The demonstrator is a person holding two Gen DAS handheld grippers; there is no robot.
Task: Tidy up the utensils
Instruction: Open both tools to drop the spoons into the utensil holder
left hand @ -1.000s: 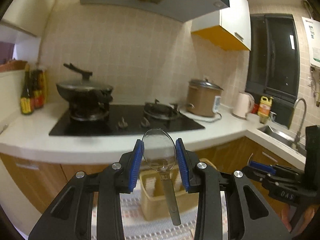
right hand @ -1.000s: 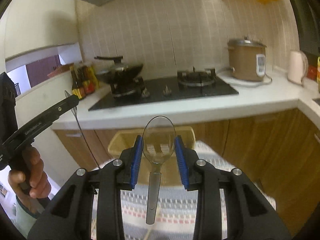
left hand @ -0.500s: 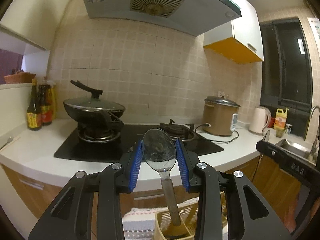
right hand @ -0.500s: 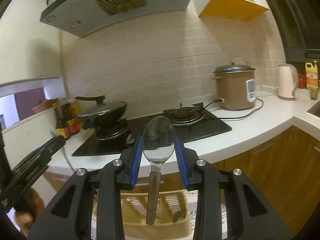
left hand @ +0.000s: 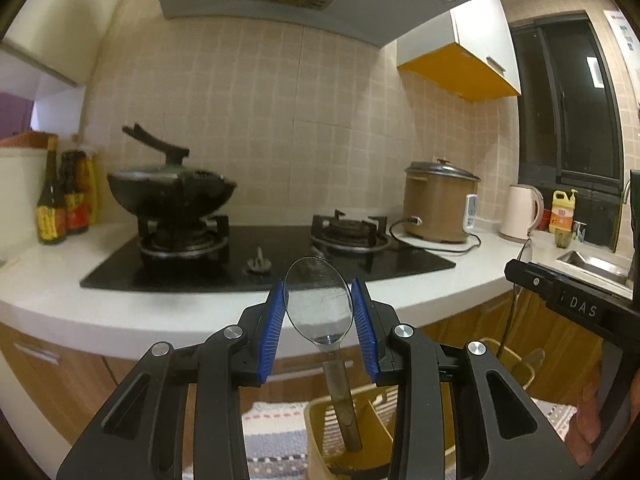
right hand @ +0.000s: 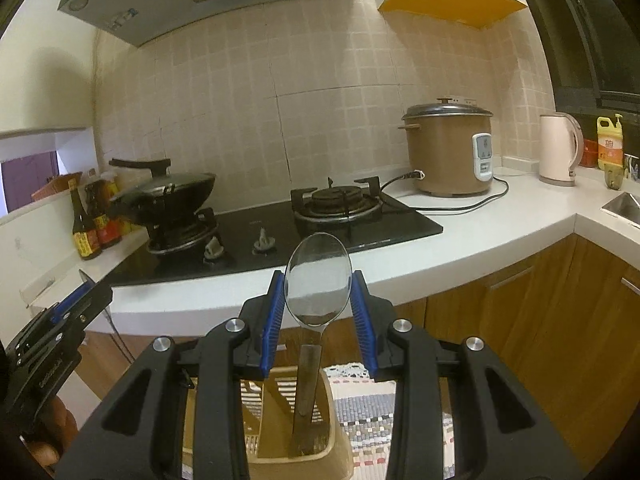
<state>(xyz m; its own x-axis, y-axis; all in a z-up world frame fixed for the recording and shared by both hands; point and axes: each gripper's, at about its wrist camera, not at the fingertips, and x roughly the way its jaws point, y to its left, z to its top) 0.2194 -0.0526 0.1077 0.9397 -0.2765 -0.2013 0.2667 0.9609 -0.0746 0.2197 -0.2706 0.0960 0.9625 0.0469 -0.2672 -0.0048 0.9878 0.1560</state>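
Observation:
My left gripper (left hand: 318, 312) is shut on the bowl of a metal spoon (left hand: 318, 304), bowl up. The spoon's handle hangs down into a beige plastic utensil holder (left hand: 320, 428) below. My right gripper (right hand: 318, 300) is shut on the bowl of a second metal spoon (right hand: 318, 280), its handle hanging into the same beige holder (right hand: 276, 412). The right gripper shows at the right of the left wrist view (left hand: 568, 304), the left gripper at the left of the right wrist view (right hand: 60, 320).
The holder stands on a striped woven mat (right hand: 360, 428). Behind is a white counter (left hand: 120, 308) with a black gas hob (left hand: 260, 252), a lidded wok (left hand: 172, 192), sauce bottles (left hand: 60, 204), a rice cooker (right hand: 448, 152), a kettle (right hand: 556, 148) and a sink (left hand: 592, 264).
Both grippers have lowered slightly with their spoons since half a second ago; the handles now reach deeper into the holder. A second ago both views pointed further down.

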